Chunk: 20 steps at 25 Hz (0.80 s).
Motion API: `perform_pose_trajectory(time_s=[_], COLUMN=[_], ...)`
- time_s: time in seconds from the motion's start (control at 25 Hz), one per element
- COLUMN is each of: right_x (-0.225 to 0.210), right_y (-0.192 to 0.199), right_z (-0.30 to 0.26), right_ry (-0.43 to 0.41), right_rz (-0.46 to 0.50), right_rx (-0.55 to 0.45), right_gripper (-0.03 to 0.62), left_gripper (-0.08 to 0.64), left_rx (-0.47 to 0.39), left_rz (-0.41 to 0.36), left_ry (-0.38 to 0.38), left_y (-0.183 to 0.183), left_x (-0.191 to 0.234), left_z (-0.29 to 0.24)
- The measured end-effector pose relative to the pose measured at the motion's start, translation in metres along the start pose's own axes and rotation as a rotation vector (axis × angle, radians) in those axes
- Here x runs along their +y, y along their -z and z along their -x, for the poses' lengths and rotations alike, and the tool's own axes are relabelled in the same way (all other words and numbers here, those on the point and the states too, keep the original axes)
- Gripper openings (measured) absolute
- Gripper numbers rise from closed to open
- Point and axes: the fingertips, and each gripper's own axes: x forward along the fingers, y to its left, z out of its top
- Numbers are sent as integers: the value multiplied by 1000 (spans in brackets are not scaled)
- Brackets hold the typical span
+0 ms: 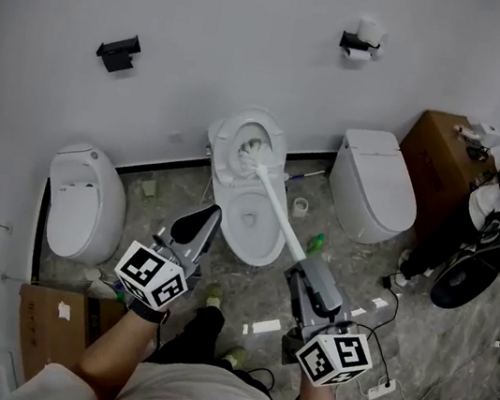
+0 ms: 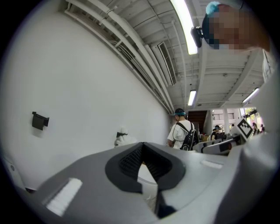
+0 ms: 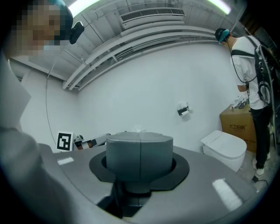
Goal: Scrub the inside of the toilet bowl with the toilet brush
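Out beyond my right claw (image 1: 303, 268) the toilet brush (image 1: 277, 208) runs as a long white handle, slanting up and to the left away from the tips. Its bristly white head (image 1: 256, 154) sits at the far end, against the raised lid (image 1: 247, 132) at the back of the toilet (image 1: 266, 245), past the bowl's opening. In the right gripper view that claw (image 3: 140, 151) is closed tight, its two grey pads meeting along one seam, clamped on the handle's near end. My left claw (image 1: 207, 220) hovers just off the bowl's left rim, across the bowl from the right claw; its pads (image 2: 131, 159) stand a narrow wedge apart with nothing gripped and only white showing through the gap.

The bowl is pale and glossy inside. Straight beyond both claws the white wall (image 1: 257, 44) closes off the toilet's back. A second toilet (image 1: 83, 204) stands well left of the left claw, a third (image 1: 375, 191) right of the brush. The grey floor (image 1: 454, 342) between them carries small litter.
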Motion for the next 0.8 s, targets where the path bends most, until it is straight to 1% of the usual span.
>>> perform_pose_trajectory(time_s=[0.16,0.4,0.52,0.64,0.8], right_x=[-12,-37,-49,-62,-87], right_y=[6,34,55,77,112], right_z=[-41,-116,-157,-193,-230], right_ry=[31,66,79,99,130], right_rz=[6,-7,-26,-42,-71], right_rx=[40,115,166,224,263], right_gripper=[163,163,163,163,163], left_gripper=[5,5,5,5,5], left_rx=[17,50,66,88,129], left_rz=[19,30,38,75,87], left_ry=[4,16,21,33,61], left_y=[18,55,76,101,135], left_x=[33,98,133,164,199], left_z=[-25,-69,-90,-108,-132])
